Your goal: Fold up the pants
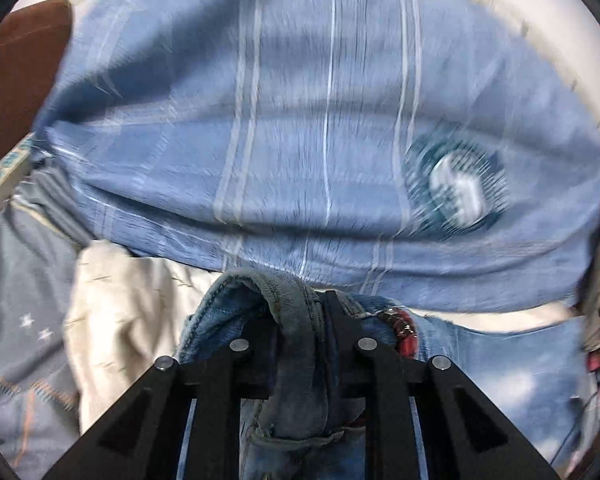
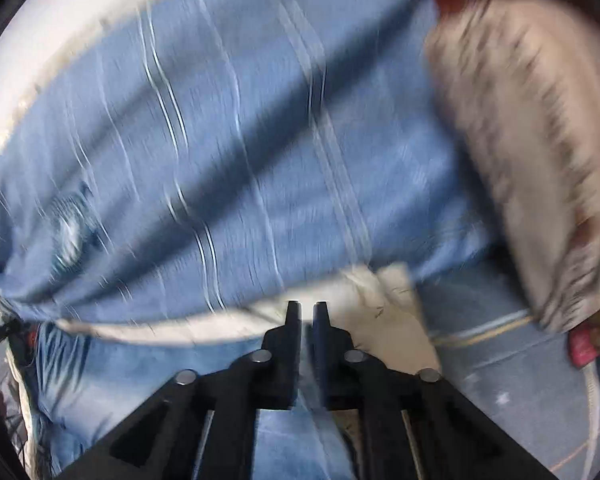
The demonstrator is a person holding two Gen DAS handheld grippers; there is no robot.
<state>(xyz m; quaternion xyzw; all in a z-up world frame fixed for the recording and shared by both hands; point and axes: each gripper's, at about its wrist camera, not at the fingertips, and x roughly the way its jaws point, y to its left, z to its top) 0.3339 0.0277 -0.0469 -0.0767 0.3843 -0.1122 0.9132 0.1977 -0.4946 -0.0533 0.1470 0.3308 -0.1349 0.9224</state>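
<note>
The pants are light blue jeans (image 1: 500, 368), spread over a bed. In the left wrist view my left gripper (image 1: 300, 304) is shut on a bunched fold of the jeans' denim, which rises between the black fingers (image 1: 334, 320). A red label (image 1: 404, 332) on the jeans shows just right of them. In the right wrist view my right gripper (image 2: 307, 312) is nearly closed, with denim (image 2: 140, 380) passing under and between its fingers (image 2: 324, 320). Both views are blurred by motion.
A large blue pillow with white stripes (image 1: 300, 140) lies just beyond the jeans, with a round teal and white emblem (image 1: 456, 188). A cream cloth (image 1: 116, 312) and a grey-blue starred quilt (image 1: 20, 300) lie left. A beige furry pillow (image 2: 532, 152) lies right.
</note>
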